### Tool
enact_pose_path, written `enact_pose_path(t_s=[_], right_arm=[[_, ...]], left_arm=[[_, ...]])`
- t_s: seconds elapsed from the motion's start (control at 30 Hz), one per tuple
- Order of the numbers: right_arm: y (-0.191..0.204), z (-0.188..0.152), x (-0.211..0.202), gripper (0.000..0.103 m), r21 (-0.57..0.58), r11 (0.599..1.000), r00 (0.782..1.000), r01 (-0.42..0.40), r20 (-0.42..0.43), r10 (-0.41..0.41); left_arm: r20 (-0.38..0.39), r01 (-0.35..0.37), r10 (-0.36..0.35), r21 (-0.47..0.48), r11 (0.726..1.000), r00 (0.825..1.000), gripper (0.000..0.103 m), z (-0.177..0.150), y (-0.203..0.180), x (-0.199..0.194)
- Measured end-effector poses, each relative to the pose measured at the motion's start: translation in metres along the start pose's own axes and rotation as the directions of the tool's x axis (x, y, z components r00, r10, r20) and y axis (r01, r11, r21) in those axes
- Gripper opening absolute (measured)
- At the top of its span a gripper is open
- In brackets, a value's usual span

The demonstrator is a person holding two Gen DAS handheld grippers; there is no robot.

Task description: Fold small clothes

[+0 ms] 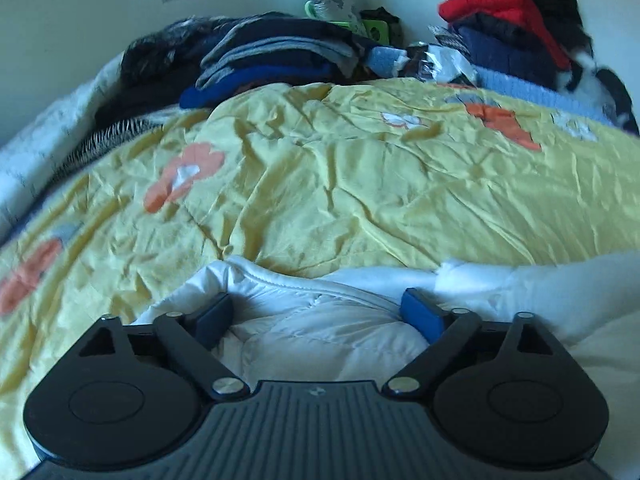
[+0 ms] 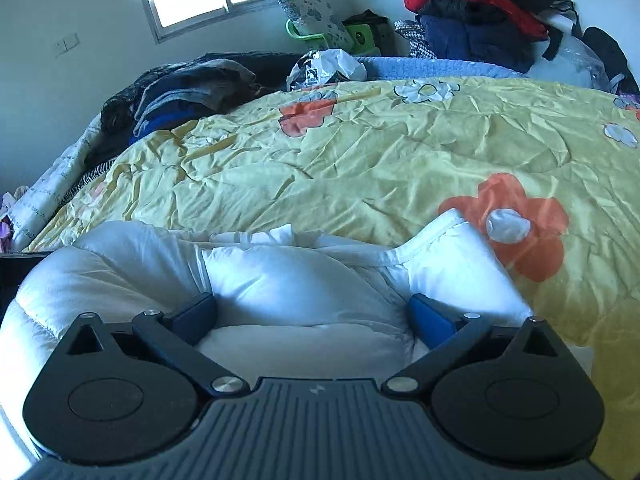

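The white puffy jacket (image 1: 328,328) lies on the near edge of the bed, on the yellow flower blanket (image 1: 360,184). The left tool (image 1: 318,312) and the right tool (image 2: 312,314) both hang over the jacket with their jaws wide apart, holding nothing. To fold well, each tool should probably pinch one edge of the jacket and lift evenly. The jacket looks soft, thick and bunched up, with a stitched collar (image 2: 400,254).
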State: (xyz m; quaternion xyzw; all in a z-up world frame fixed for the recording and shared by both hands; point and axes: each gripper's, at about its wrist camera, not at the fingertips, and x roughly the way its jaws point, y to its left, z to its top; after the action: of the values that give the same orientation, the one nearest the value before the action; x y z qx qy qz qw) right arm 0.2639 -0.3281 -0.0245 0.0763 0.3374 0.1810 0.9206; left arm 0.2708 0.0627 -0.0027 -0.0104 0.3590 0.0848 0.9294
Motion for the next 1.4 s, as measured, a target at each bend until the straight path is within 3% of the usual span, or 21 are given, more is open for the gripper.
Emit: enact_pose_path(t_s=[0.17,0.27,0.3,0.4,0.47,0.5,0.6,0.7,0.77,0.87,1.23,1.3,1.4], right_arm=[[0.0,0.002,-0.001,0.101,0.011,1.0,1.0,-0.01,0.018,0.01],[-0.003,0.006,-0.017,0.087,0.039,0.999,0.999,0.003,0.04,-0.004],[-0.001,0.009,-0.029,0.087,0.042,0.999,0.998,0.016,0.058,-0.019],[0.013,0.013,-0.072,0.092,0.026,0.997,0.984,-0.07,0.164,0.065],[0.034,0.015,-0.095,0.102,-0.014,0.987,0.968,-0.159,0.195,0.159],[0.046,0.015,-0.101,0.103,-0.047,0.978,0.96,-0.201,0.19,0.206],[0.084,0.015,-0.087,0.102,-0.169,0.967,0.974,-0.189,0.089,0.206],[0.105,0.003,-0.042,0.1,-0.273,0.958,0.996,-0.09,-0.03,0.085],[0.099,-0.008,-0.016,0.101,-0.259,0.963,0.995,-0.072,-0.078,0.054],[0.084,-0.013,-0.005,0.101,-0.183,0.976,0.99,-0.119,-0.093,0.104],[0.088,-0.026,0.003,0.101,-0.194,0.977,0.995,-0.093,-0.053,0.084],[0.082,-0.021,-0.012,0.096,-0.142,0.987,0.997,-0.077,-0.027,0.074],[0.07,-0.022,-0.053,0.101,-0.007,0.991,0.989,-0.134,0.063,0.134]], left_arm=[[0.049,-0.03,0.03,0.011,0.999,0.998,0.096,0.0,-0.005,-0.008],[0.1,-0.069,0.07,-0.013,0.998,0.992,0.094,0.001,0.002,-0.038],[0.125,-0.066,0.068,-0.025,0.998,0.99,0.094,-0.001,0.003,-0.055],[0.169,0.036,-0.028,-0.049,0.998,0.985,0.095,-0.014,0.004,-0.107],[0.175,0.11,-0.109,0.004,0.994,0.979,0.095,-0.025,-0.006,-0.128],[0.156,0.116,-0.123,0.052,0.992,0.98,0.095,-0.031,-0.017,-0.131],[0.115,0.046,-0.062,0.142,0.989,0.991,0.095,-0.046,-0.043,-0.12],[0.039,0.047,-0.052,0.115,0.992,0.998,0.096,-0.05,-0.045,-0.098],[0.021,0.056,-0.058,0.107,0.993,0.998,0.099,-0.051,-0.042,-0.09],[0.011,0.06,-0.062,0.105,0.993,0.998,0.102,-0.055,-0.042,-0.08],[0.06,0.052,-0.058,0.095,0.994,0.997,0.103,-0.065,-0.043,-0.074],[0.065,0.062,-0.068,0.094,0.994,0.996,0.103,-0.065,-0.041,-0.076],[0.067,0.059,-0.065,0.087,0.994,0.996,0.103,-0.065,-0.041,-0.077]])
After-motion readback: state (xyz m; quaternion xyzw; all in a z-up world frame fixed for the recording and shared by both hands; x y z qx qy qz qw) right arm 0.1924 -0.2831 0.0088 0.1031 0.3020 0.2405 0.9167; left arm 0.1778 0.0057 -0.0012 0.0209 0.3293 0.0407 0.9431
